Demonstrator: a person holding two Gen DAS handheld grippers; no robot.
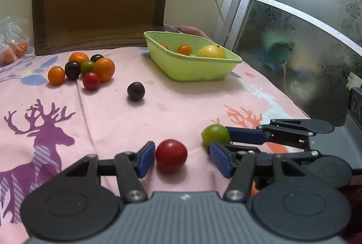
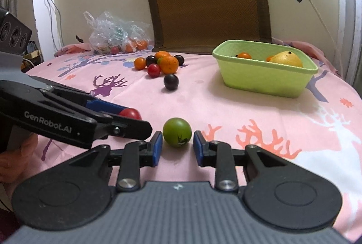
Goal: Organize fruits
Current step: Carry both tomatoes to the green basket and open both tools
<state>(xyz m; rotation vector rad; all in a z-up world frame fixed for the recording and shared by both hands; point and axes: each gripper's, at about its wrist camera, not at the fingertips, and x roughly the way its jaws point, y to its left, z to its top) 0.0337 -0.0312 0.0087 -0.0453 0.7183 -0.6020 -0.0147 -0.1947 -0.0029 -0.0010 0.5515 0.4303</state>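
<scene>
A red fruit (image 1: 171, 154) lies on the pink cloth between the fingers of my left gripper (image 1: 183, 159), which is open; the fruit touches the left pad (image 1: 147, 158). Just to its right, a green fruit (image 2: 177, 132) sits at the fingertips of my right gripper (image 2: 177, 149), also open, with small gaps to both pads. A light green basket (image 1: 192, 69) at the back right holds a yellow fruit (image 1: 211, 51) and small orange ones. A lone dark plum (image 1: 135, 91) rests mid-table. A cluster of orange, dark, red and green fruits (image 1: 90, 68) sits at the back left.
A brown mat (image 2: 208, 2) leans on the wall behind the fruits. A plastic bag (image 2: 115, 36) with more fruit lies at the back left. The table edge and a patterned glass door (image 1: 305, 40) are close on the right. A hand (image 2: 13, 160) holds the left gripper.
</scene>
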